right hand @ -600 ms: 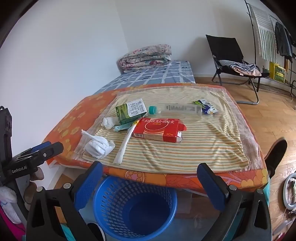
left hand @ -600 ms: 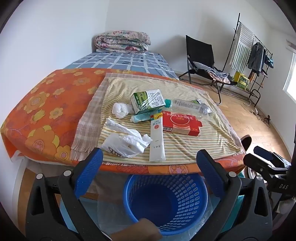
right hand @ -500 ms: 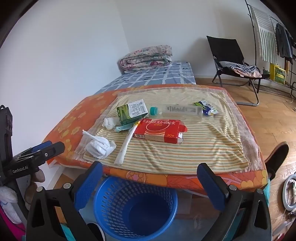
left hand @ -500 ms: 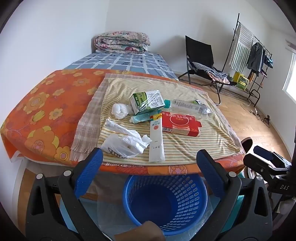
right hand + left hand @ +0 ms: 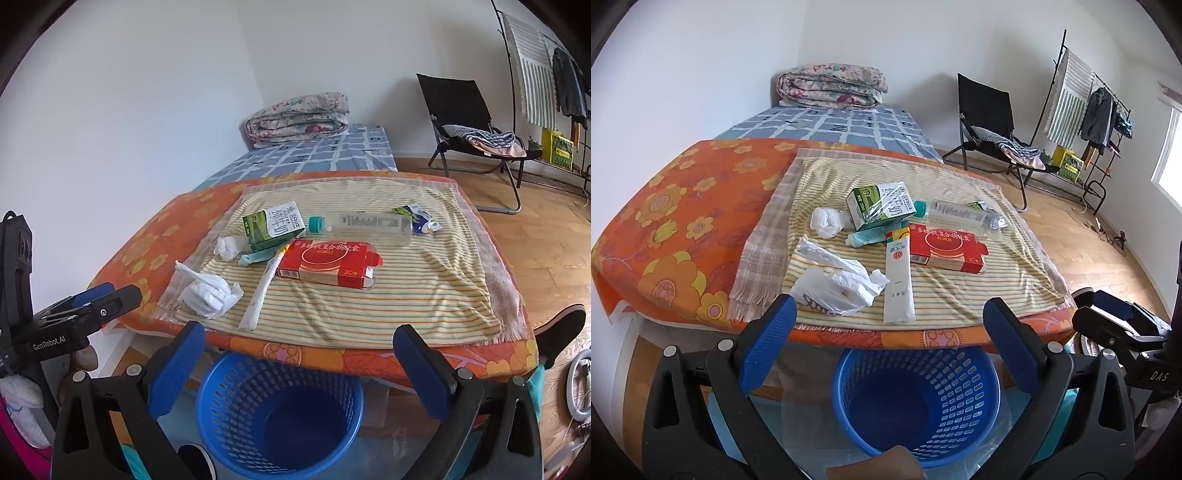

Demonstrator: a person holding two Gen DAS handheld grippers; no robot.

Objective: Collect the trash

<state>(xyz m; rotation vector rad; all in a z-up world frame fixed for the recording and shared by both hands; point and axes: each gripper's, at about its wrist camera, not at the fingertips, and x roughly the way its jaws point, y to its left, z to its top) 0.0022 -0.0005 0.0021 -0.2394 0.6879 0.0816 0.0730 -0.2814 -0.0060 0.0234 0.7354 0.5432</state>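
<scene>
Trash lies on a striped cloth [image 5: 960,295] on the table: a crumpled white plastic bag [image 5: 834,288] [image 5: 207,295], a white tube [image 5: 897,280], a red box [image 5: 945,247] [image 5: 325,262], a green milk carton [image 5: 879,206] [image 5: 273,225], a clear bottle [image 5: 365,223], a tissue wad [image 5: 825,221] and a small wrapper [image 5: 421,218]. An empty blue basket [image 5: 916,398] [image 5: 277,410] stands on the floor under the table's front edge. My left gripper [image 5: 890,321] and right gripper [image 5: 299,350] are both open and empty, held above the basket, short of the table.
The table has an orange flowered cover [image 5: 665,221]. A bed with a folded quilt [image 5: 831,85] is behind it. A black chair [image 5: 990,125] and a clothes rack [image 5: 1086,110] stand at the right. A shoe [image 5: 561,328] shows at the table's right corner.
Both grippers have drifted slightly toward the table. The trash and basket have not moved.
</scene>
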